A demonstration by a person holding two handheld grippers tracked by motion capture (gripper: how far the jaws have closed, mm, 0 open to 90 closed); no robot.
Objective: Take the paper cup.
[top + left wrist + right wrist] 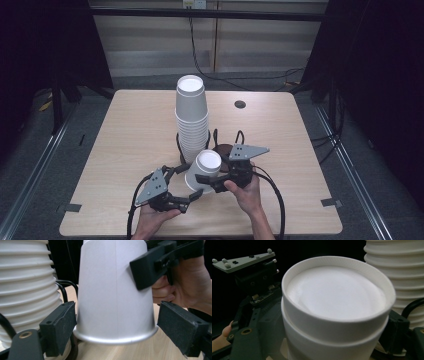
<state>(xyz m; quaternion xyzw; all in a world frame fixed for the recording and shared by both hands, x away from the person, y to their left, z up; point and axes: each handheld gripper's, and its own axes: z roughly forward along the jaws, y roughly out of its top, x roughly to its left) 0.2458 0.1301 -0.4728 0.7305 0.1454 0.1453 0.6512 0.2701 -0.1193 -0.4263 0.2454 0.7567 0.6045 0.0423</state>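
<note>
An upside-down white paper cup (204, 170) stands tilted near the table's front, just before a tall stack of upturned white cups (191, 115). My right gripper (214, 172) is shut on the cup's upper part; its jaws press both sides of the cup (332, 297). A step around the wall looks like two cups nested. My left gripper (187, 181) is open, its pads (60, 325) flanking the cup's rim (115, 337) low down, the left pad close to it, the right pad apart. The stack (25, 277) rises beside it.
A black wire holder (215, 137) loops around the stack's base, with a brown disc (223, 149) beside it. A dark round hole (240, 104) sits at the back right of the wooden table (300, 150). Cables trail from both grippers toward the front edge.
</note>
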